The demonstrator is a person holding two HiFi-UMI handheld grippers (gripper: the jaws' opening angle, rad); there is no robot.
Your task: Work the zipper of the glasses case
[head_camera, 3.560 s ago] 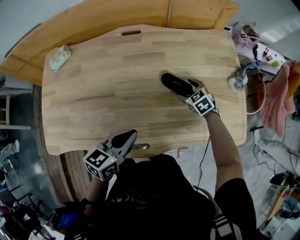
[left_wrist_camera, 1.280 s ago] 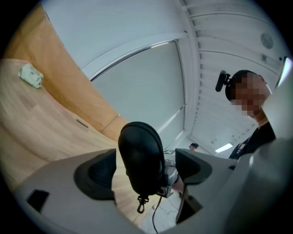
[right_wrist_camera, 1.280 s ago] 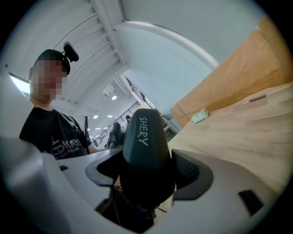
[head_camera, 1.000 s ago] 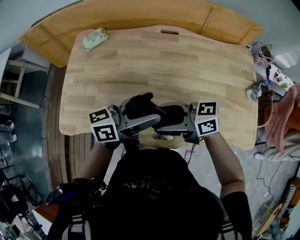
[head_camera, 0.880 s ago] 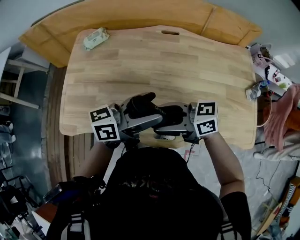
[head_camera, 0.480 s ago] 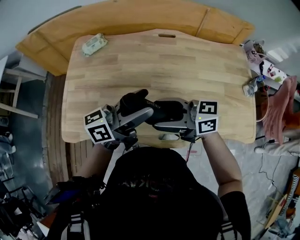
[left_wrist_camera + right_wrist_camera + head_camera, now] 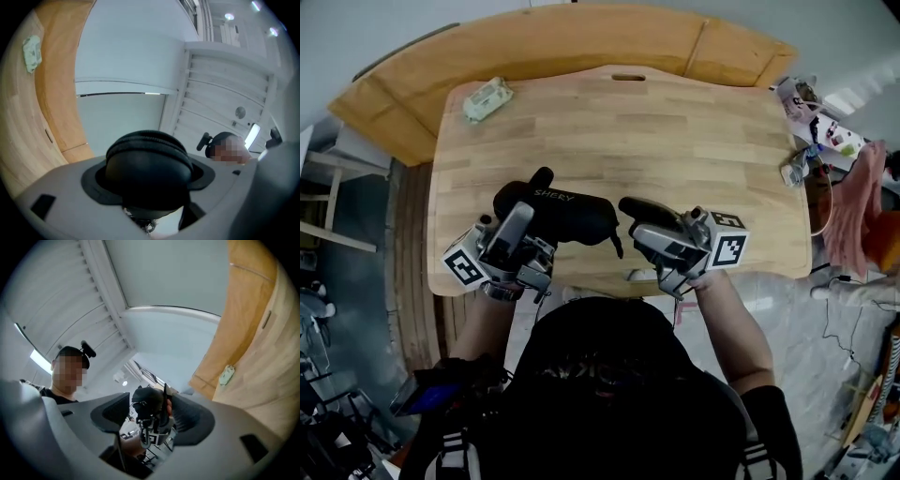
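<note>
Left gripper (image 7: 523, 217) clamps rounded, seemingly fabric glasses case (image 7: 574, 214).

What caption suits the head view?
Left gripper, just tightened, holds glasses case; right gripper, jaws just narrowed, grips nothing.

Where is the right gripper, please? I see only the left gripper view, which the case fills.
Observer: In the head view, the right gripper is beside the right end of the glasses case.
Operator: Are its fingers open?
Observer: Yes, apart with nothing pressed between them, though they have just been closing.
Operator: Is anything hanging off the case?
Observer: The right gripper view shows what looks like the zipper pull dangling below that end.
</note>
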